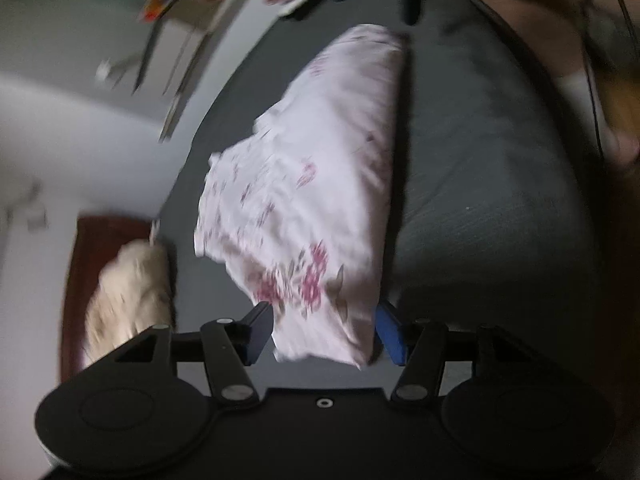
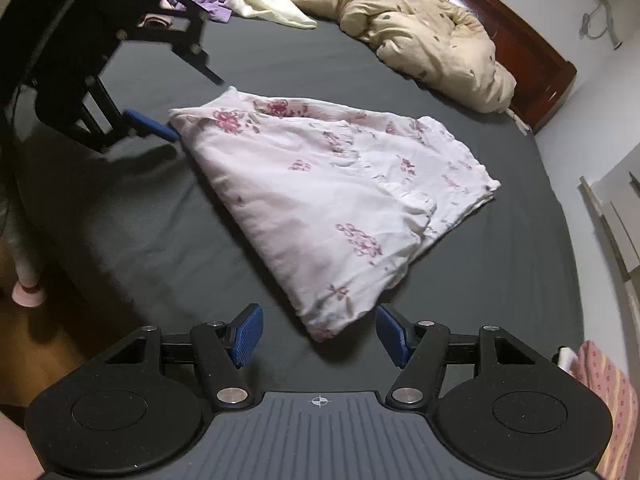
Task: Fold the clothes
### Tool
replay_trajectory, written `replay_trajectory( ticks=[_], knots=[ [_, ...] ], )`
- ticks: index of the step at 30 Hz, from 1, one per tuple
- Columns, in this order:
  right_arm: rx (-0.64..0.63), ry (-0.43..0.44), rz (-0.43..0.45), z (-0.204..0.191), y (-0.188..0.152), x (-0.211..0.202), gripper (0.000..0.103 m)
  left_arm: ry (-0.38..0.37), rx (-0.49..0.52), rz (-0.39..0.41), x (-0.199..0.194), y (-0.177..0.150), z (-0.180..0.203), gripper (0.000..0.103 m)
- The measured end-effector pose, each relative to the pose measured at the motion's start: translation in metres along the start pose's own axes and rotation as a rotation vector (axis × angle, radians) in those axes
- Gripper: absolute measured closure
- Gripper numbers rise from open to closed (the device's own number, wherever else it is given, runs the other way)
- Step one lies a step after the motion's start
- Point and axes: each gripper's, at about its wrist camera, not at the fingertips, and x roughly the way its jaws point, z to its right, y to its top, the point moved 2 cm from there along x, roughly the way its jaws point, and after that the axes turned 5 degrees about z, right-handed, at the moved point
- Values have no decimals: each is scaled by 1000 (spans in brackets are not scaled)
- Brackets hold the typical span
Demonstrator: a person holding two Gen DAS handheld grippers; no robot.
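Both jaw pairs stood open: right gripper (image 2: 318,330) and left gripper (image 2: 160,130) each flanked a corner of the floral garment (image 2: 332,200), unpinched. Judged thin, limp, light; best pinched at those folded corners.

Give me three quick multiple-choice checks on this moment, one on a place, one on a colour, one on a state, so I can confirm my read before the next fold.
1. Where does the floral garment lie?
A. On the dark bed sheet
B. On the wooden floor
C. On top of the beige quilt

2. What colour are the pads of the right gripper?
A. Red
B. Blue
C. Yellow

3. How do the right gripper's jaws stand?
A. Shut on the garment
B. Shut on nothing
C. Open, with a garment corner between the pads

Answers:
1 A: the garment is spread flat on the sheet, apart from the quilt by the headboard.
2 B: both pads show blue in the right wrist view.
3 C: a gap shows on each side of the corner.
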Motion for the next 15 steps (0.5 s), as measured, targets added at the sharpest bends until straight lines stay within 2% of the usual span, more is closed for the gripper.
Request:
replay_trajectory(
  ticks=[6,11,15],
  knots=[
    [38,2,9,-3,-1,-3,40,-39,231,38,10,15,17,44],
    [61,-1,5,-3,-4,-4,40,-57,240,55,23,29,14,43],
    [60,-28,20,-4,-2,-5,40,-32,257,50,36,38,13,42]
  ],
)
